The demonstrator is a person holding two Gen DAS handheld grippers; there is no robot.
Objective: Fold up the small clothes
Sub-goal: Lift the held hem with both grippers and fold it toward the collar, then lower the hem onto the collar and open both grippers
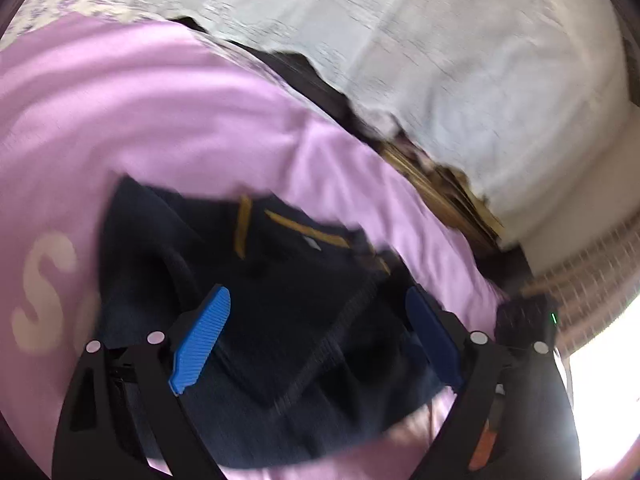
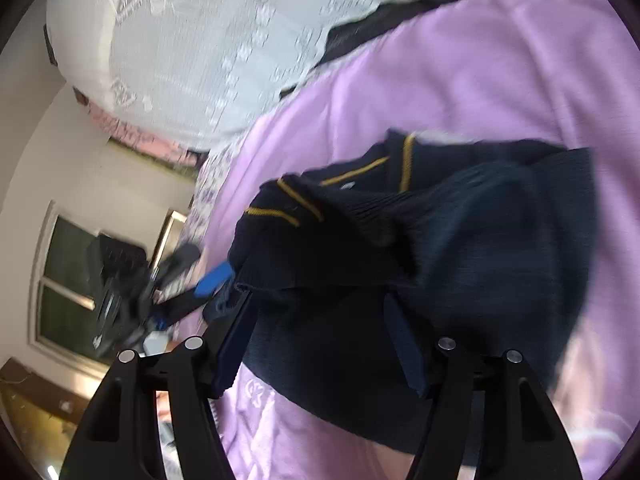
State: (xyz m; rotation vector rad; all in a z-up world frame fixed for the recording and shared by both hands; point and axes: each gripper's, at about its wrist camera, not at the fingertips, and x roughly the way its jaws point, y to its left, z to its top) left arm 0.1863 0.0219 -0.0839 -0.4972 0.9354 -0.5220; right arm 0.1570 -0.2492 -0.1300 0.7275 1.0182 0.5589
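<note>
Item: navy knit jumper (image 1: 280, 300), gold-trimmed, lying rumpled on lilac bedspread (image 1: 160, 120).
Soft, light, floppy (likely slipping); hem suiting pinching; left gripper (image 1: 316, 336) and right gripper (image 2: 320, 344) fingers gaping, gripping nothing.

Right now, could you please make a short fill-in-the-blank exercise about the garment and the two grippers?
1. The navy sweater has thin stripes of ____ colour.
2. The sweater lies on a ____ blanket.
3. The pads of the left gripper are ____ in colour.
4. The fingers of the right gripper stand ____, not closed.

Missing words: yellow; purple; blue; open
</note>
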